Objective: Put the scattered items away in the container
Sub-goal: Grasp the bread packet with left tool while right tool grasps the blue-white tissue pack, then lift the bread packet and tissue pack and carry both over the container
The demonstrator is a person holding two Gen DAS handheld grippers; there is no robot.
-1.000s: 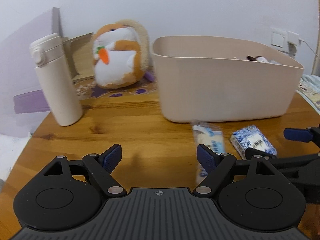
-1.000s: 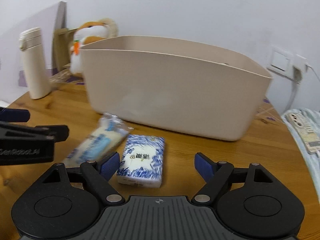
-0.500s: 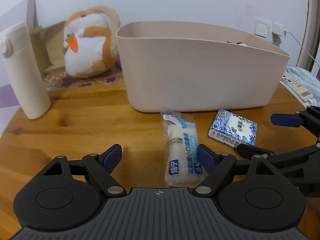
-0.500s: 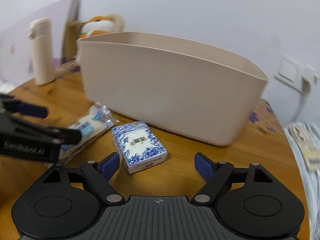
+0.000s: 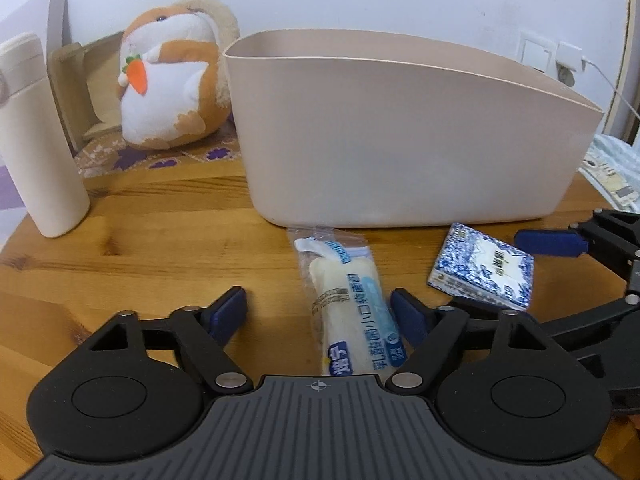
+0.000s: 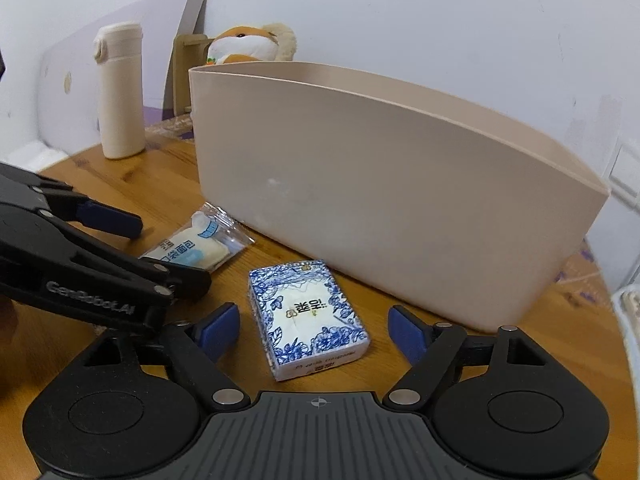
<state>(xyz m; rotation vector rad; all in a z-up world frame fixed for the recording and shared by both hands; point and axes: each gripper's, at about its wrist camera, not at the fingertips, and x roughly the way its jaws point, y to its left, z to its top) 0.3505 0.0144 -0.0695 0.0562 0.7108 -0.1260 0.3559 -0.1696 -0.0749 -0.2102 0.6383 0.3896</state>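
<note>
A wrapped bread packet (image 5: 352,304) lies on the wooden table in front of the beige container (image 5: 400,152). My left gripper (image 5: 318,312) is open, and the packet lies between its fingers, nearer the right one. A blue-and-white tissue pack (image 6: 306,314) lies flat between the open fingers of my right gripper (image 6: 314,330). The tissue pack also shows in the left wrist view (image 5: 482,266), with the right gripper's fingers (image 5: 548,242) around it. The packet (image 6: 196,246) and the container (image 6: 384,184) show in the right wrist view. The container's inside is hidden.
A cream flask (image 5: 38,140) stands at the left on the wooden table (image 5: 160,248). A hamster plush (image 5: 168,88) sits behind, left of the container. A wall socket with a cable (image 5: 568,60) and a patterned cloth (image 5: 612,168) are at the right.
Both grippers have moved forward and lower over the table. The bread packet now lies between my left fingers and the tissue pack between my right fingers. Both stay open.
</note>
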